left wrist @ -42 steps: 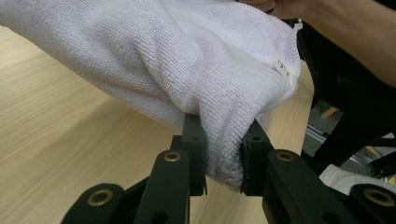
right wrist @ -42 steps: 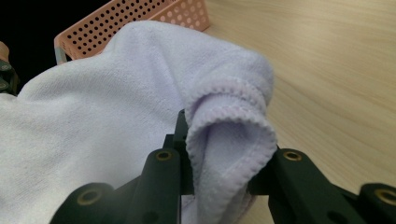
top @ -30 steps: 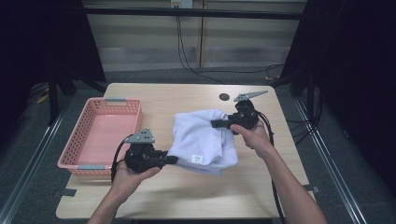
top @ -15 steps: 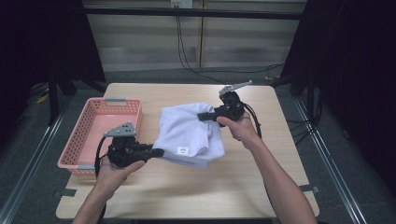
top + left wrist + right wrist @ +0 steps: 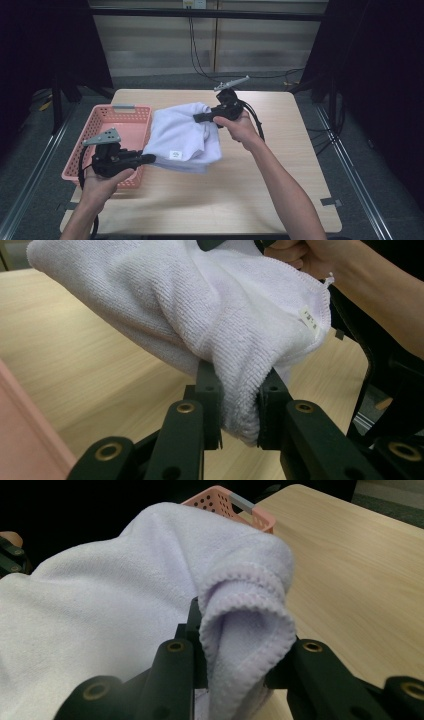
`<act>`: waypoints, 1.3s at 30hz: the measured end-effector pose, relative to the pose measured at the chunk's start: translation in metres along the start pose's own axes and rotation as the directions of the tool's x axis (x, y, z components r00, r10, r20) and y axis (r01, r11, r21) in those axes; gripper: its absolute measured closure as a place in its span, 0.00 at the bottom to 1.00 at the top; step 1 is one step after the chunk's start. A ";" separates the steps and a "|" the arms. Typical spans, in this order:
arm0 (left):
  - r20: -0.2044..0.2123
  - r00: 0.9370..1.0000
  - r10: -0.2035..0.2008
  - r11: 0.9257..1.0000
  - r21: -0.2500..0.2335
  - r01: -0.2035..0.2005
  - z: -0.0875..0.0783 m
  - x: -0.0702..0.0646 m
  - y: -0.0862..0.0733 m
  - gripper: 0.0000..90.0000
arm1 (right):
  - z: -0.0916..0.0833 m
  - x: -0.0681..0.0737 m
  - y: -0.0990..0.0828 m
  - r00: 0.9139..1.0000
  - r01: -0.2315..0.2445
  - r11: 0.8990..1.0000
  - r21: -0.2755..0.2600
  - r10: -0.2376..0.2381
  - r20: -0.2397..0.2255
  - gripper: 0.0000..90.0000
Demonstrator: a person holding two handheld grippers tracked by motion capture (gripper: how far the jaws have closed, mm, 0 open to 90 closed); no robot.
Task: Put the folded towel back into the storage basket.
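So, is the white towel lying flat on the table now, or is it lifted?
Lifted. The white towel hangs bunched between the left gripper and right gripper, each shut on an edge, beside the pink basket.

R gripper [image 5: 240,672] jaws clamp folded hem of white towel [image 5: 100,615]; pink basket [image 5: 227,505] behind, wooden table [image 5: 350,565] at right.

Both claws have carried the white towel [image 5: 182,140] leftward across the table [image 5: 280,190]: the left claw [image 5: 150,159] now sits over the pink basket [image 5: 125,117], and the right claw [image 5: 197,118] has moved toward the table's middle.
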State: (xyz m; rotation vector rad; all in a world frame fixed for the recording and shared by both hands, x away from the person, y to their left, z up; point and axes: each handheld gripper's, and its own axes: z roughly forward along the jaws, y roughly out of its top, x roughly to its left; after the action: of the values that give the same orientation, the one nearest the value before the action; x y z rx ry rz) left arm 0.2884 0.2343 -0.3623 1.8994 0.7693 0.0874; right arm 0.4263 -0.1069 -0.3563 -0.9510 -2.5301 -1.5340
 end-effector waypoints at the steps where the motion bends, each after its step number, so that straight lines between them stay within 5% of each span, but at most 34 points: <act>1: -0.005 1.000 0.000 1.000 0.002 0.001 -0.002 0.001 0.000 0.86 | 0.002 0.001 0.003 1.000 0.000 1.000 0.002 0.000 0.000 0.80; 20: -0.080 0.997 -0.022 0.998 -0.052 0.018 -0.052 0.026 0.002 0.86 | 0.037 0.022 0.056 0.999 0.038 0.999 0.031 -0.037 -0.027 0.80; 39: -0.158 0.980 -0.117 0.990 -0.100 0.103 -0.112 0.066 -0.024 0.86 | 0.118 0.044 0.091 0.996 0.034 0.998 0.059 -0.029 -0.084 0.80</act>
State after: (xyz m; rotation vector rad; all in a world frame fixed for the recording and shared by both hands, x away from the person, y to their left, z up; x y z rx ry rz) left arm 0.2861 0.3660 -0.3493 1.7748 0.9640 0.2079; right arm 0.4694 0.0400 -0.3302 -0.8261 -2.5299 -1.4628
